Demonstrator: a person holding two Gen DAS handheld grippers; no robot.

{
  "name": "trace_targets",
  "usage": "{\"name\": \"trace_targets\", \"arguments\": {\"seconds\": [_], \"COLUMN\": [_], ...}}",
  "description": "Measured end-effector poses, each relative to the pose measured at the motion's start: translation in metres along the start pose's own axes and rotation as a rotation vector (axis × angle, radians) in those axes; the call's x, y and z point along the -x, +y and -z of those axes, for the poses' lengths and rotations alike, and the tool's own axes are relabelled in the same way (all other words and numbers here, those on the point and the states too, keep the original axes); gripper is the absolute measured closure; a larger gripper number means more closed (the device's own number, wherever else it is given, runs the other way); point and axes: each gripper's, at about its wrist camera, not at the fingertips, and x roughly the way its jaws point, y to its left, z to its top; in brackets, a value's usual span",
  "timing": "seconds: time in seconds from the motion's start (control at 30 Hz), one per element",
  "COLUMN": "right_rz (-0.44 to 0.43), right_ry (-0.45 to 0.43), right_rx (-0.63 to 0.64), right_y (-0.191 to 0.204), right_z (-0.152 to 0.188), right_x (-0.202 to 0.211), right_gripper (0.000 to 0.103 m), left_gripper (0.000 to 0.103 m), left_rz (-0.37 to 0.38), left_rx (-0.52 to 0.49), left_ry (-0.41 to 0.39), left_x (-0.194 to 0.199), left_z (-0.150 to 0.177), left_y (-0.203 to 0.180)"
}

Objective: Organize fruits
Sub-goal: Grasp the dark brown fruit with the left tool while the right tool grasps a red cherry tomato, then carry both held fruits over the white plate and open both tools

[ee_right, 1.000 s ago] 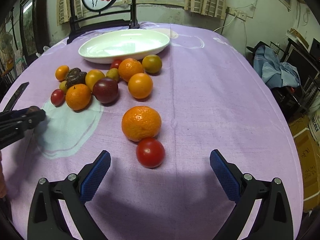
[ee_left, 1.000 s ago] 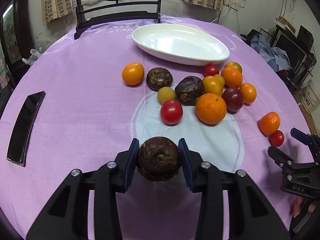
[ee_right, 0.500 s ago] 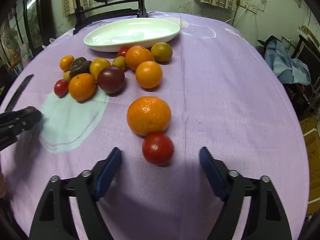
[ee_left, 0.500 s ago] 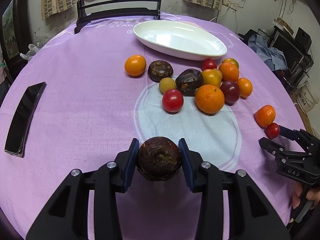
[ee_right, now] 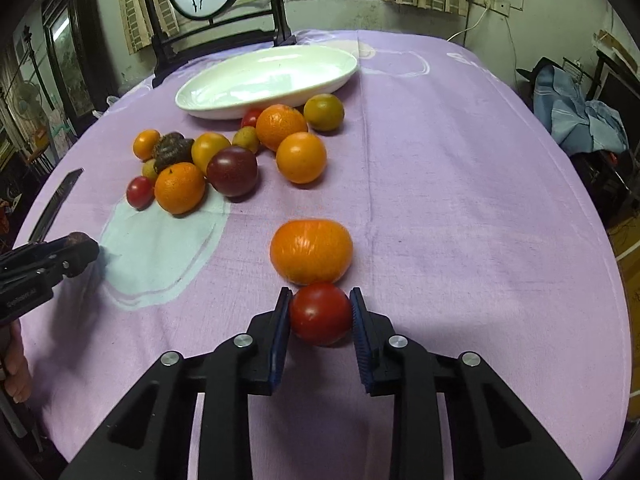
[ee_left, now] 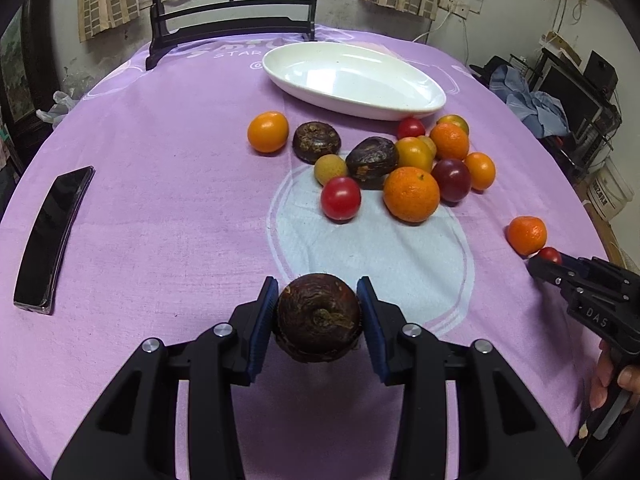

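Note:
My left gripper (ee_left: 318,316) is shut on a dark brown wrinkled fruit (ee_left: 318,318) held above the purple tablecloth. My right gripper (ee_right: 320,316) is shut on a red tomato (ee_right: 320,314) that touches an orange mandarin (ee_right: 311,250) just beyond it. A white oval dish (ee_left: 354,80) stands at the far side, also in the right wrist view (ee_right: 266,80). A cluster of several oranges, tomatoes, a plum and dark fruits (ee_left: 408,168) lies in front of the dish. In the left wrist view the right gripper (ee_left: 560,270) shows at the right edge with the tomato (ee_left: 550,255).
A black phone (ee_left: 52,236) lies at the left of the table. A dark wooden chair (ee_left: 232,28) stands behind the table. The table's right edge drops off near clothes and shelves (ee_left: 560,112).
My right gripper moved forward and closed from wide open onto the red tomato. My left gripper kept its hold on the brown fruit and shifted slightly.

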Motion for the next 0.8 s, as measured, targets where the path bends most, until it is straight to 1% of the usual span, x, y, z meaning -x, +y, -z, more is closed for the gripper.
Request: {"name": "trace_targets", "arguments": {"seconds": [0.07, 0.17, 0.23, 0.33, 0.4, 0.47, 0.53, 0.6, 0.63, 0.73, 0.8], "right_rz": [-0.022, -0.067, -0.094, -0.102, -0.103, -0.108, -0.086, -0.071, -0.063, -0.035, -0.045], "right_ry": [-0.034, -0.101, -0.129, -0.171, -0.192, -0.181, -0.162, -0.110, -0.081, -0.015, 0.007], "right_rx": [0.005, 0.032, 0.067, 0.136, 0.188, 0.212, 0.210, 0.205, 0.194, 0.160, 0.132], "right_y": [0.001, 0.007, 0.015, 0.031, 0.044, 0.053, 0.056, 0.056, 0.055, 0.049, 0.045], "right_z": [-0.004, -0.019, -0.038, -0.072, -0.098, -0.121, -0.144, -0.165, -0.172, -0.184, -0.191], "right_x": [0.012, 0.032, 0.038, 0.038, 0.031, 0.015, -0.011, -0.041, -0.055, -0.086, -0.099], "right_gripper": [0.074, 0.074, 0.074, 0.074, 0.074, 0.074, 0.074, 0.074, 0.074, 0.073, 0.073], "left_gripper": [0.063, 0.063, 0.063, 0.063, 0.063, 0.063, 0.063, 0.063, 0.063, 0.063, 0.063], "left_rz": [0.008, 0.024, 0.038, 0.045, 0.022, 0.020, -0.013, -0.038, -0.047, -0.056, -0.068], "left_rx": [-0.016, -0.048, -0.073, -0.105, -0.124, -0.119, -0.082, -0.046, -0.030, 0.004, 0.003], "left_ry": [-0.002, -0.020, -0.036, -0.072, -0.098, -0.097, -0.079, -0.061, -0.038, 0.028, 0.044], "left_x": [0.003, 0.012, 0.018, 0.022, 0.015, 0.003, -0.024, -0.045, -0.060, -0.095, -0.111], "left_z": [-0.003, -0.019, -0.038, -0.078, -0.112, -0.139, -0.173, -0.193, -0.202, -0.216, -0.219], "left_y": [-0.002, -0.006, -0.011, -0.020, -0.027, -0.029, -0.025, -0.019, -0.016, -0.007, -0.004]}}
